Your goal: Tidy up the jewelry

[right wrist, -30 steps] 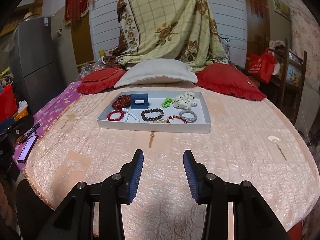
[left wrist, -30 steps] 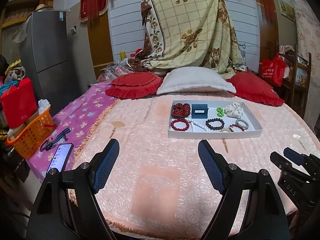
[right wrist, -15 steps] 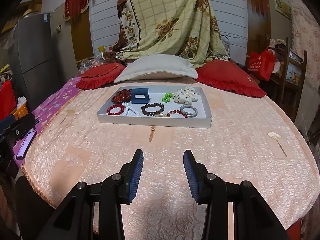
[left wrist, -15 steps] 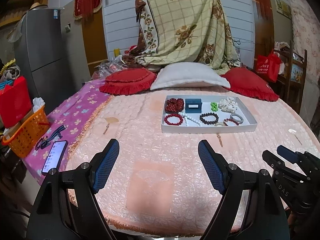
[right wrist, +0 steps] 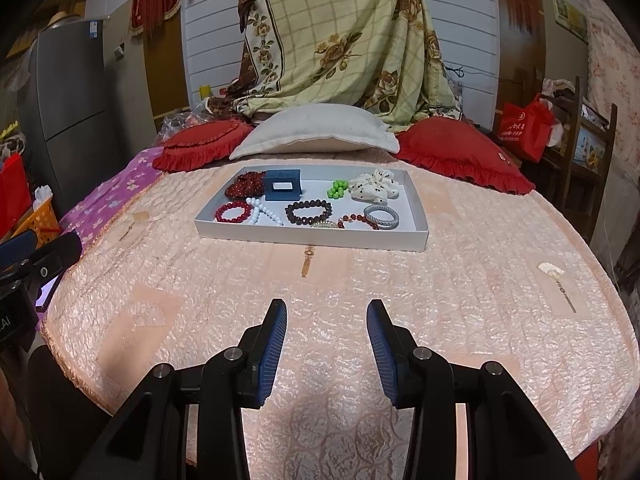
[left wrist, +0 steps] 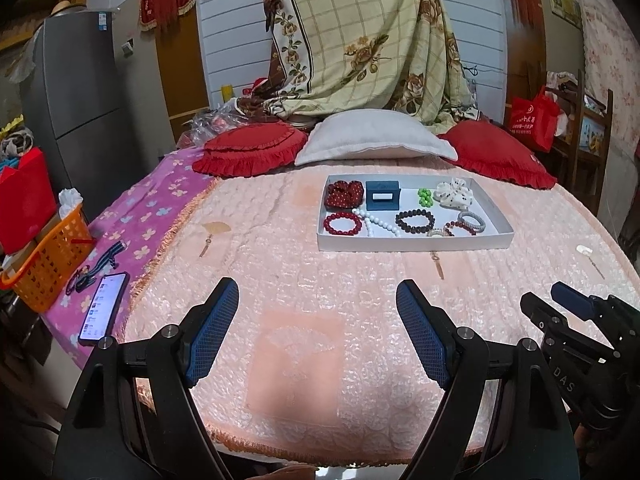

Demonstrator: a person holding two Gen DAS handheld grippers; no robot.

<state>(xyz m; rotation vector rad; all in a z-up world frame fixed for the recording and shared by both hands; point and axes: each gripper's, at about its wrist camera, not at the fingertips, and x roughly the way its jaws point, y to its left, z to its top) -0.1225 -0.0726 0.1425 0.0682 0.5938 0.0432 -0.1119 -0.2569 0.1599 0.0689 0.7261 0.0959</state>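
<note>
Bead bracelets, red (right wrist: 233, 212), white (right wrist: 262, 210), dark brown (right wrist: 308, 212) and silver (right wrist: 381, 216), lie in a shallow white tray (right wrist: 312, 237) with a blue box (right wrist: 283, 189), far up the bed (right wrist: 440, 300). Bare pink quilt separates the tray from both grippers, left (left wrist: 316, 334) and right (right wrist: 326, 350), whose fingers are spread, holding nothing.

Both grippers backed (slightly, seemingly) from tray (right wrist: 304, 238).

Orange basket (left wrist: 48, 256) cut off at left edge, right gripper (left wrist: 576, 308) cropped at frame's right edge
</note>
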